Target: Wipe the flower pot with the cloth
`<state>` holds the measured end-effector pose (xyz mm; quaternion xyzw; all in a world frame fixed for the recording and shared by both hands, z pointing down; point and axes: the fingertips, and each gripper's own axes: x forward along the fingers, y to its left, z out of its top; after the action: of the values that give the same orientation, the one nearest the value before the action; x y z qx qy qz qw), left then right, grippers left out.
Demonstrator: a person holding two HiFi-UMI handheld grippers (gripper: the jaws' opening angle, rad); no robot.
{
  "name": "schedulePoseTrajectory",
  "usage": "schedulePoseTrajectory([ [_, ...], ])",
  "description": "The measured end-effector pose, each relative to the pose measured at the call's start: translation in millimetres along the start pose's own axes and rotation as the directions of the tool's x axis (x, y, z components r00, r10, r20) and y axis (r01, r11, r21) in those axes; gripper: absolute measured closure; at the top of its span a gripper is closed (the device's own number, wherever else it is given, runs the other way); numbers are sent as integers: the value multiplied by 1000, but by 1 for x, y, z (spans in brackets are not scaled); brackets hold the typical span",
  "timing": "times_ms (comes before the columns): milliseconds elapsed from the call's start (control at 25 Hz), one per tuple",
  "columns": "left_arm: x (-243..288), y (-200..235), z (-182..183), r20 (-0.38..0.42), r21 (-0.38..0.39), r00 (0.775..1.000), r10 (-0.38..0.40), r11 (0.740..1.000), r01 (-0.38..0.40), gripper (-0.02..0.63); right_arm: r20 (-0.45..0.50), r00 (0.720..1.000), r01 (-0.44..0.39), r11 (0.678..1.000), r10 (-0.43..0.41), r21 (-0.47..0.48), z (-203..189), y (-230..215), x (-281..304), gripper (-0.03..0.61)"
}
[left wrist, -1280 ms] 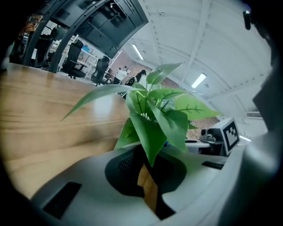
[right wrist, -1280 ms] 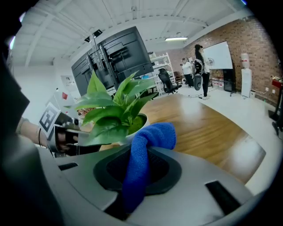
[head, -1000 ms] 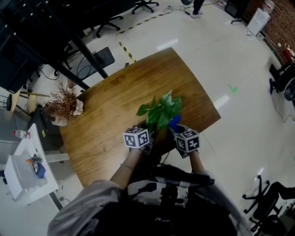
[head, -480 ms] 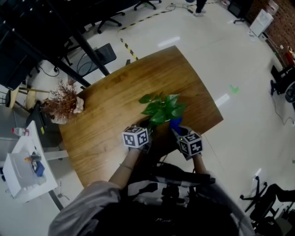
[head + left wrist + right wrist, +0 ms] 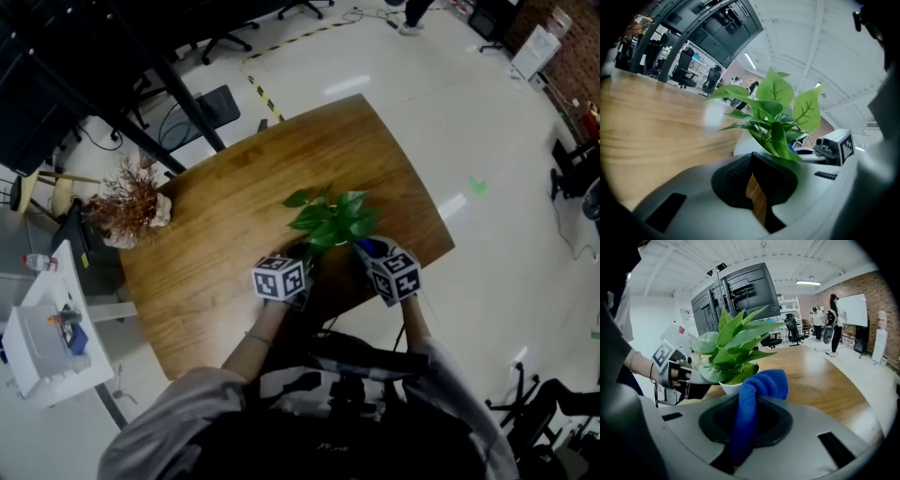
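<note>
A white flower pot (image 5: 733, 387) with a green leafy plant (image 5: 330, 217) stands near the front edge of the wooden table (image 5: 234, 225). In the head view the leaves hide the pot. My right gripper (image 5: 747, 401) is shut on a blue cloth (image 5: 761, 383), which bunches up just short of the pot's rim. The cloth (image 5: 367, 247) shows at the plant's right in the head view. My left gripper (image 5: 752, 161) is at the pot's (image 5: 743, 146) other side, jaws close together with only a sliver of table between them. Its dark fingers (image 5: 701, 389) reach the pot's wall under the leaves.
A dried brown plant arrangement (image 5: 127, 208) sits at the table's far left edge. A white cart (image 5: 47, 347) stands on the floor at left. Office chairs and dark shelving lie beyond the table. People (image 5: 829, 324) stand far off by a whiteboard.
The right gripper has shifted a little right and away with the cloth. The plant's leaves have swung from upright to spread lower. The left gripper has barely moved.
</note>
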<state>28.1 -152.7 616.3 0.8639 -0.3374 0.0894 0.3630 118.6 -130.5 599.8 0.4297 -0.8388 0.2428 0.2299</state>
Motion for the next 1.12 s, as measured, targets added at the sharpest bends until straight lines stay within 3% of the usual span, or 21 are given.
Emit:
schedulePoseTrajectory([
  [400, -18, 47, 28, 120, -99, 987, 105, 991, -93, 607, -56, 990, -125, 991, 128, 52, -23, 66, 37, 522],
  [640, -27, 43, 21, 90, -99, 989, 121, 989, -112, 607, -22, 996, -87, 987, 91, 134, -26, 50, 20, 522],
  [880, -20, 26, 12, 51, -60, 995, 89, 995, -86, 607, 12, 1000, -11, 998, 10, 54, 1, 9, 3, 522],
  [1120, -21, 29, 4, 12, -63, 994, 108, 992, -107, 607, 55, 997, -54, 998, 55, -25, 38, 4, 14, 522],
])
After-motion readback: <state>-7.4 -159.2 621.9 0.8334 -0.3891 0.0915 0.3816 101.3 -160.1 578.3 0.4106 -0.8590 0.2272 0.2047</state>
